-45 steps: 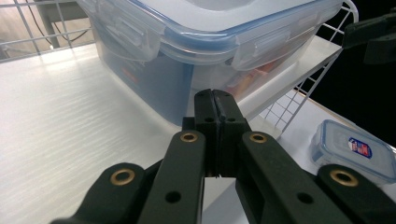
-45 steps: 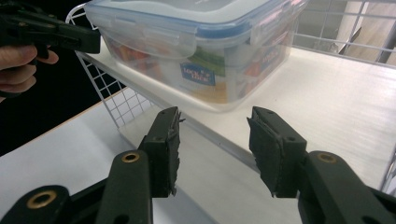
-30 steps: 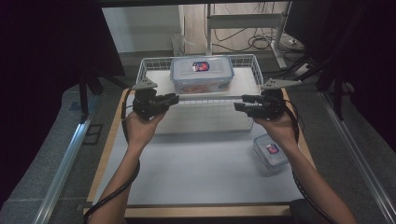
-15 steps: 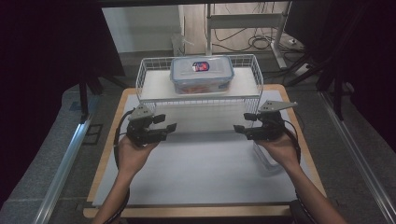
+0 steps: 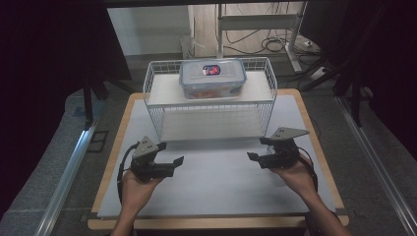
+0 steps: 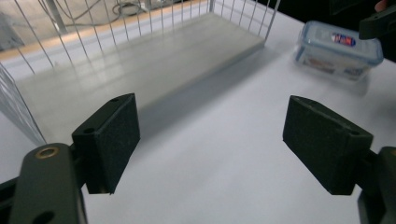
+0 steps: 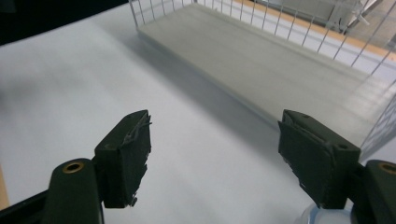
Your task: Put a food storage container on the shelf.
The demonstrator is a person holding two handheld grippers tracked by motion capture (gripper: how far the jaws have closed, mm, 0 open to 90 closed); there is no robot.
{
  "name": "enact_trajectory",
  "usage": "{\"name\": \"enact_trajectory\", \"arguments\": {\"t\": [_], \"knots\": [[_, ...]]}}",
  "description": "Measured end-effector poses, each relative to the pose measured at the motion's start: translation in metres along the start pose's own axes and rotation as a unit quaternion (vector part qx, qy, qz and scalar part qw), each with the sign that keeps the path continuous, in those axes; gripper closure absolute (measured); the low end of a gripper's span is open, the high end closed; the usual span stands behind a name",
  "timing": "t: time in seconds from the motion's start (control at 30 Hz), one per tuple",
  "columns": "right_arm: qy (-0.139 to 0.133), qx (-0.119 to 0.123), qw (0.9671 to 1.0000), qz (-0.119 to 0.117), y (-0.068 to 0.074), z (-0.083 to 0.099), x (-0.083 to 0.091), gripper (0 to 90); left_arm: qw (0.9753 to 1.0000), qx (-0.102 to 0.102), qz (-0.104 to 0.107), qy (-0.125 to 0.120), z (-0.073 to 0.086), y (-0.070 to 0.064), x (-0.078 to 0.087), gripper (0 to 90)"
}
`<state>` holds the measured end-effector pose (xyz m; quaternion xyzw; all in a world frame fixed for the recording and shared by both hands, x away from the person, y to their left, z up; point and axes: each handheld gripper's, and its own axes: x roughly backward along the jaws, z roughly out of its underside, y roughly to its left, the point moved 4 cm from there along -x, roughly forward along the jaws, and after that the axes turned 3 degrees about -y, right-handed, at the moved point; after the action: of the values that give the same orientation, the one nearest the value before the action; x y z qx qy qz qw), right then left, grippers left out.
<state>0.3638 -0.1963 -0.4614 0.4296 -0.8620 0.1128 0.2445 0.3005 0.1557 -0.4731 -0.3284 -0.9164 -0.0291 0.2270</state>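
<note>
My left gripper (image 5: pixel 172 162) sits at the lower left of the high view and my right gripper (image 5: pixel 254 157) at the lower right, both low over the white bench (image 5: pixel 216 191), their tips turned toward each other across bare surface. Both sets of jaws are spread wide and hold nothing. In the left gripper view a small lidded container (image 6: pixel 337 50) rests on the bench at the upper right of the frame, just under my right hand's tool; a sliver of its rim shows at the bottom right of the right gripper view. Beyond my grippers, in the middle of the high view, stands the white wire rack (image 5: pixel 265 98), its lower shelf bare. On its top shelf, toward the upper centre, sits a larger clear lidded box (image 5: pixel 212 77) with a red and blue label.
</note>
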Motion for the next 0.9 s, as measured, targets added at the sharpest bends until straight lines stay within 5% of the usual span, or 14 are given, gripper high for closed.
{"name": "enact_trajectory", "arguments": {"t": [0.2, 0.43, 0.53, 0.9], "knots": [[0.018, 0.016, 0.9997, 0.009, 0.007, 0.022, -0.002, 23.8, 0.9999, 0.006, -0.008, 0.014, 0.021, -0.005, -0.001, 14.3], [0.032, -0.004, 0.9995, -0.005, 0.014, 0.039, -0.001, 26.1, 0.9991, -0.01, -0.026, 0.032, 0.047, -0.013, -0.004, 9.2], [0.051, 0.013, 0.9986, -0.003, 0.015, 0.047, -0.007, 26.1, 0.9984, -0.01, -0.032, 0.045, 0.054, -0.011, -0.009, 5.4], [0.057, 0.016, 0.9982, 0.004, 0.011, 0.05, -0.009, 25.9, 0.9982, -0.001, -0.033, 0.049, 0.056, -0.008, -0.008, 3.3]]}}
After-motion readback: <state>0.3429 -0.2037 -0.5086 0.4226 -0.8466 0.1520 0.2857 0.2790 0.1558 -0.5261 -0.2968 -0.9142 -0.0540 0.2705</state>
